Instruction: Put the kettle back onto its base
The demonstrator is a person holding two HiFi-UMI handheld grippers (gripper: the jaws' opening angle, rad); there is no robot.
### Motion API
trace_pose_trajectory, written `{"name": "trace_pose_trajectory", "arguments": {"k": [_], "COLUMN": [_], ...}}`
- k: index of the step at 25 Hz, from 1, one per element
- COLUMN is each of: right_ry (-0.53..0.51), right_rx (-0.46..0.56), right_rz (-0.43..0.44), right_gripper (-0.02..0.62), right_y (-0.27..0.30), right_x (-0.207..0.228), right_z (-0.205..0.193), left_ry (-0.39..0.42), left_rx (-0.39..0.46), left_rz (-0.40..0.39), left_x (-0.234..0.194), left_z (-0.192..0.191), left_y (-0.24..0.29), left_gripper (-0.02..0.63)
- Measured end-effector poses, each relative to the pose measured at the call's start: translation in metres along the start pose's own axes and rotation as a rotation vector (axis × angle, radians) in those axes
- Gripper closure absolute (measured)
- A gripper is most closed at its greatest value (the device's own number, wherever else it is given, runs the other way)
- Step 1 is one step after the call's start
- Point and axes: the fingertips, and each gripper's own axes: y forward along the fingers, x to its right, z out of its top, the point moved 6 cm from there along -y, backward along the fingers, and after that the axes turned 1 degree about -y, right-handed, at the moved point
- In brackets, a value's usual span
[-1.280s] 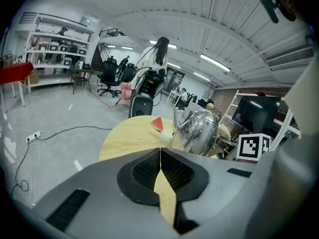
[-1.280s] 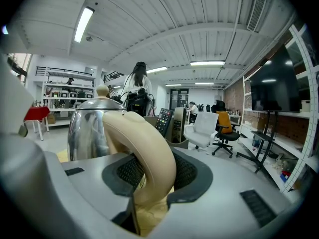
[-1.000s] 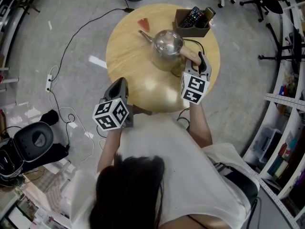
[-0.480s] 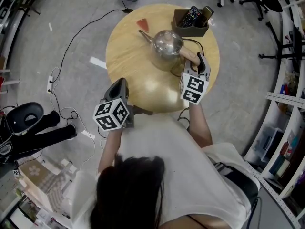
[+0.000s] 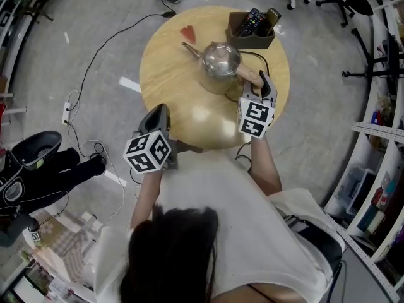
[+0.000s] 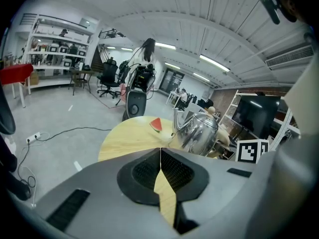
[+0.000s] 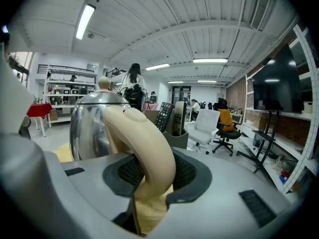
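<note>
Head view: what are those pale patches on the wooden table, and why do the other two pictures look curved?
Head view: probably ceiling lamps glaring off the table. Left and right gripper views: wide-angle lenses bow the ceiling and black out the corners; the kettle mirrors the room.

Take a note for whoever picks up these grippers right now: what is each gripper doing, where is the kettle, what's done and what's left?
Left gripper: shut, empty, held at the near edge of the round table.
Right gripper: shut on the beige kettle handle.
Kettle: upright near the middle of the table, spout toward the far left.
Done: the handle is gripped.
Unclear: the base cannot be made out under the kettle, so I cannot tell whether the kettle is seated on it.
Left: confirm that the kettle sits squarely on its base, setting it there if not, then open the right gripper.
</note>
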Motion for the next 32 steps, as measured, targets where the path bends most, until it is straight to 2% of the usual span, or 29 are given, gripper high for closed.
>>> {"name": "trace_pose_trajectory", "arguments": {"k": [32], "right_ry": [-0.001], "right_rx": [0.008], "right_rz": [-0.017], "right_gripper": [0.469], "right_y": [-0.002], "right_x": [0.000], "right_z": [-0.013], "left_ry": [0.014], "left_rx": [-0.010], "left_rz": [0.002], "left_x": [-0.007], "left_z": [0.000], "left_y": [-0.002], "left_gripper": [0.578]}}
